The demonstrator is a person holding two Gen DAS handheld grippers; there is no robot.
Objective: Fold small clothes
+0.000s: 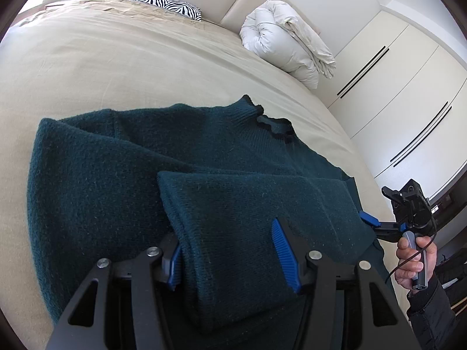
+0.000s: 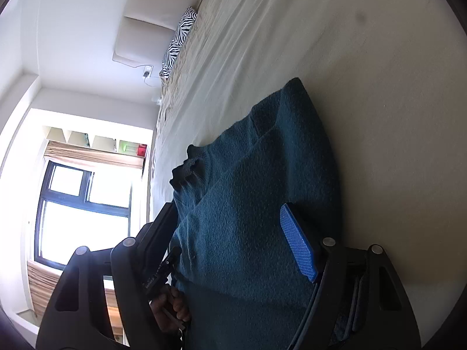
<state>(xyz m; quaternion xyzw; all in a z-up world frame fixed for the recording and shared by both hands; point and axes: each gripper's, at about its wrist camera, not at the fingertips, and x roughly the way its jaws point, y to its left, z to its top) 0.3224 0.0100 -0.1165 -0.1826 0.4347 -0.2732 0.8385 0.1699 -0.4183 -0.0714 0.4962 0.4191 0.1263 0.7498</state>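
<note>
Sweater (image 1: 122,175) lower centre, sleeve folded in — my left gripper (image 1: 233,250) and right gripper (image 2: 233,248) spread, straddling cloth — body fold remains.

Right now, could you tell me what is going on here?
A person with a gripper in each hand is folding a dark green sweater on a bed. A sleeve lies folded across it, between the left gripper's open jaws. The right gripper is open at the sweater's side edge.
</note>
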